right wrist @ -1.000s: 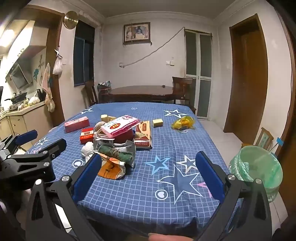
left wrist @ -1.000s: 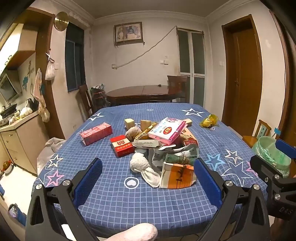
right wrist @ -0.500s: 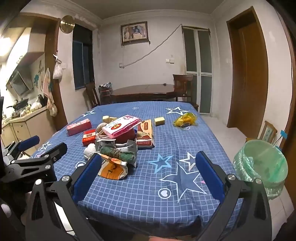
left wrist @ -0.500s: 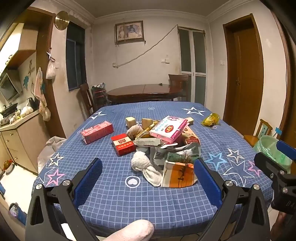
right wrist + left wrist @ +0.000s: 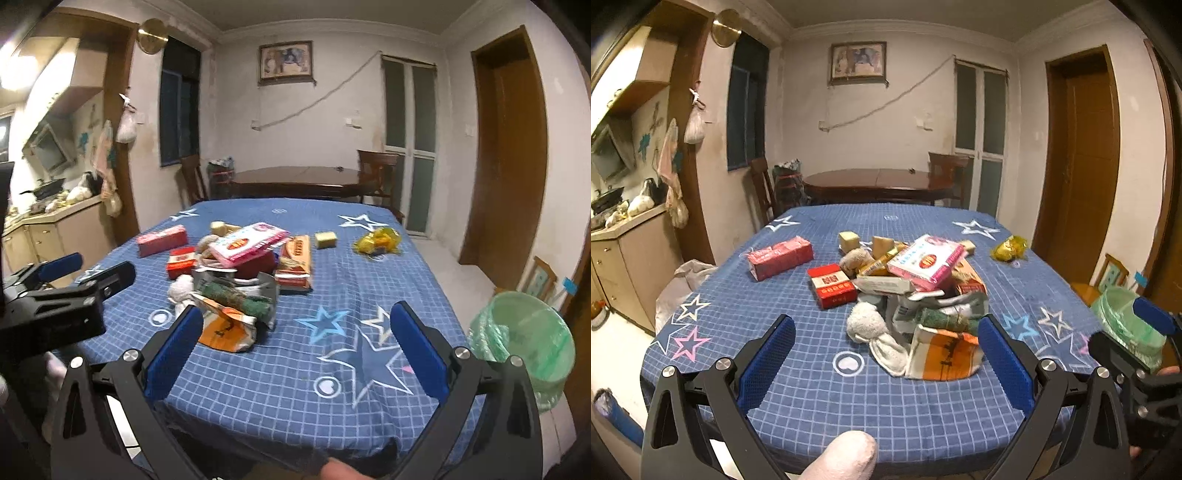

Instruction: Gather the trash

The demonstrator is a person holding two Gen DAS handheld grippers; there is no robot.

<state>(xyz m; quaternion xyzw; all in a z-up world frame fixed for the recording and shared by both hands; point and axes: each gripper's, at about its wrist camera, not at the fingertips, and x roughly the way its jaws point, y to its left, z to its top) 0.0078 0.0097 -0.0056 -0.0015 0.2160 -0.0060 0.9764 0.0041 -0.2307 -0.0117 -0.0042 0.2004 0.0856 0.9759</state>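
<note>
A heap of trash lies mid-table on the blue star cloth [image 5: 820, 398]: an orange-and-white bag [image 5: 943, 356], a pink packet [image 5: 925, 261], a red box [image 5: 831, 285], a white sock [image 5: 875, 332]. A pink wrapped pack [image 5: 780, 257] and a yellow wrapper [image 5: 1010, 248] lie apart. My left gripper [image 5: 886, 363] is open in front of the heap, holding nothing. My right gripper [image 5: 295, 347] is open over the table's near right part, with the orange bag [image 5: 225, 328] by its left finger. A bin lined with a green bag [image 5: 524, 347] stands right of the table.
A dark wooden table [image 5: 875, 182] with chairs stands behind. A kitchen counter [image 5: 624, 251] runs along the left wall. Brown doors [image 5: 1082, 173] are on the right. A small wooden chair [image 5: 539, 280] sits past the bin. A yellow sponge [image 5: 325, 239] lies near the far wrapper.
Both views have risen and edged slightly toward the table. The right gripper has drifted right, away from the left one. Both stay open; the trash has not moved.
</note>
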